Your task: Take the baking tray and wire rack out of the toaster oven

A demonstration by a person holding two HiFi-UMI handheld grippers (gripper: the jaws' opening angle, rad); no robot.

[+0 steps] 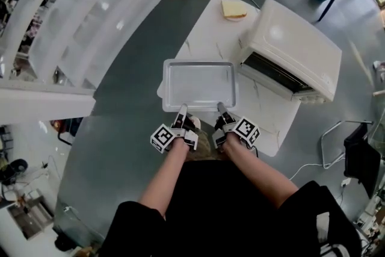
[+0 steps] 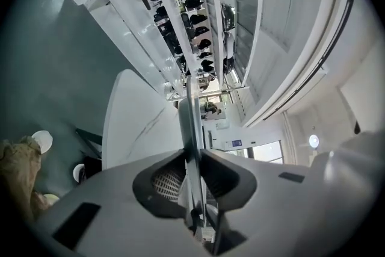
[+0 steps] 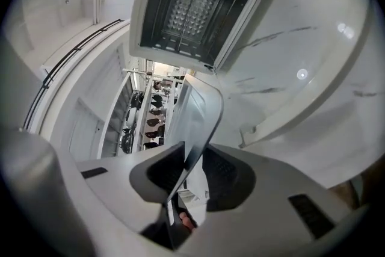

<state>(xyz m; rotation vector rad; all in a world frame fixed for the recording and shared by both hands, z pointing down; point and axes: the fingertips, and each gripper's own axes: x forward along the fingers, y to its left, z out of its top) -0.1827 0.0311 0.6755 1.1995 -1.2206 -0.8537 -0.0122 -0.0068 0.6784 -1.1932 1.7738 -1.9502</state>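
- The white table [image 1: 207, 33] is my landing place. I'd pick a bare stretch well apart from the oven's mouth, so that lifting the rack out isn't hampered.
- The toaster oven [image 1: 298, 48] stands open just beside the tray's right edge. I should swing wide of its front and not clip it.
- The baking tray [image 1: 198, 84] is out of the oven. I hold it roughly level over the table's near-left part, and one corner looks to hang past the table edge. I'd bring it fully over the top before lowering, then set it down flat.
- The wire rack [image 3: 192, 6] sits inside the oven, so that half remains.
- My left gripper [image 1: 181, 109] and right gripper [image 1: 221, 108] share the tray's near rim, side by side. They must travel together or the tray will twist.
- Both sets of jaws are clamped on that thin rim, with the metal edge-on between the pads. I judge the bite shallow, so I'd let go only once the tray rests.
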